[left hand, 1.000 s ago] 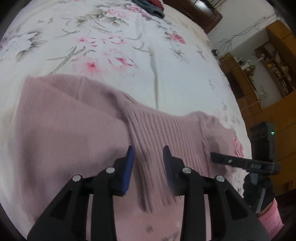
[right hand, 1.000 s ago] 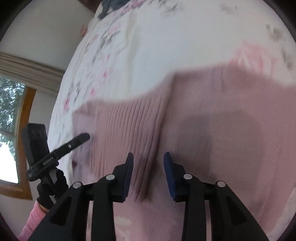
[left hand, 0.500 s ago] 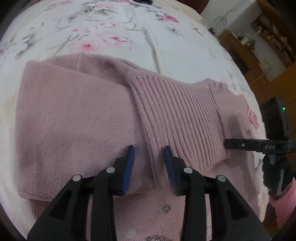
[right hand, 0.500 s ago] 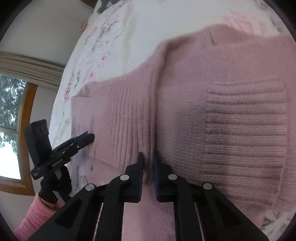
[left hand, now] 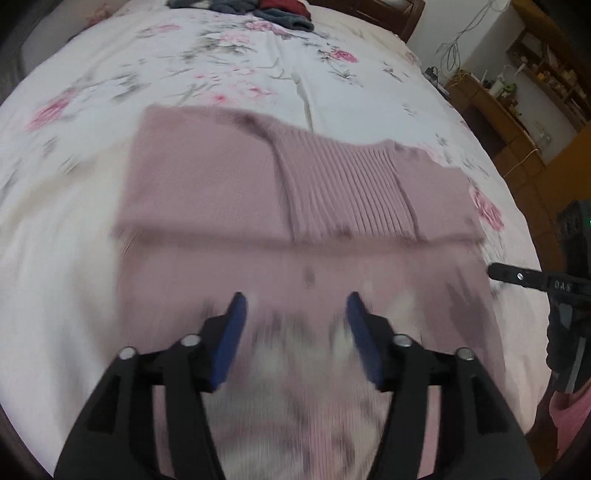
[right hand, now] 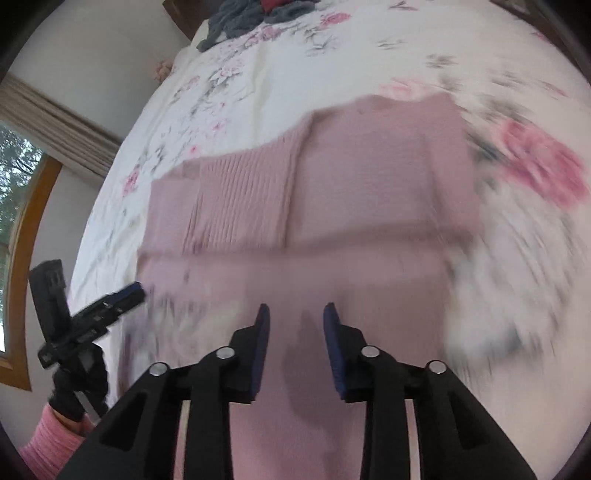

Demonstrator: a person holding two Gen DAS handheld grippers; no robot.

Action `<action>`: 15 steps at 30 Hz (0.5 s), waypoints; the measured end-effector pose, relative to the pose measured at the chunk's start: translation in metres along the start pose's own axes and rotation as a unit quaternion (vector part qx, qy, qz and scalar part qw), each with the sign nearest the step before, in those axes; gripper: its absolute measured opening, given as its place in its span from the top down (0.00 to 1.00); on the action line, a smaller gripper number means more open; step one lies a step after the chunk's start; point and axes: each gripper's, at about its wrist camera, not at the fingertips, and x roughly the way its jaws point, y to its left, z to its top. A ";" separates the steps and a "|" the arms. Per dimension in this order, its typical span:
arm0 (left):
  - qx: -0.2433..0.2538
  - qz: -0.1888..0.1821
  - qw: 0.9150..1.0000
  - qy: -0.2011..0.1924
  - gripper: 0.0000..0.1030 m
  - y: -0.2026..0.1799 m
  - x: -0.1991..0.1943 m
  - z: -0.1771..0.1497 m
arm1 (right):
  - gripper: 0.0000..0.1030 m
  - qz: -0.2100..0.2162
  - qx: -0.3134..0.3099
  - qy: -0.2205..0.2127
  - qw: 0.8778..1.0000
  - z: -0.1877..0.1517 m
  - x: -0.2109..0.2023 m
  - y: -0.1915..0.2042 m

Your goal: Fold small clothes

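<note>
A pink knit sweater [left hand: 295, 192] lies flat on the floral bedsheet, its far part folded back toward me over the body, with a ribbed panel [left hand: 343, 188] in the middle of the fold. My left gripper [left hand: 295, 304] hovers open over the near, unfolded part, holding nothing. The right wrist view shows the same sweater [right hand: 332, 206] and its ribbed panel [right hand: 240, 206] left of centre. My right gripper [right hand: 296, 314] is open above the near part with nothing between its fingers. Each view catches the other gripper at its side: the right one [left hand: 532, 280], the left one [right hand: 103, 306].
The white floral bedsheet [left hand: 221, 74] spreads widely around the sweater. A pile of dark grey and red clothes [left hand: 273, 9] lies at the far end of the bed. Wooden furniture [left hand: 517, 122] stands right of the bed, a window [right hand: 14, 221] to the left.
Both grippers let go of the folded edge, opened wider and drew back toward me and upward. The far part of the sweater now lies folded over the body.
</note>
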 end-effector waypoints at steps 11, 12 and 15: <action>-0.054 0.086 0.995 0.021 0.35 0.034 -0.114 -0.142 | 0.61 -0.045 0.058 0.008 0.997 -0.173 -0.075 -0.023; -0.052 0.098 0.994 0.020 0.35 0.036 -0.119 -0.148 | 0.61 -0.039 0.071 0.014 0.997 -0.185 -0.078 -0.027; -0.062 0.098 0.993 0.021 0.34 0.043 -0.134 -0.168 | 0.61 -0.033 0.076 0.024 0.996 -0.210 -0.085 -0.032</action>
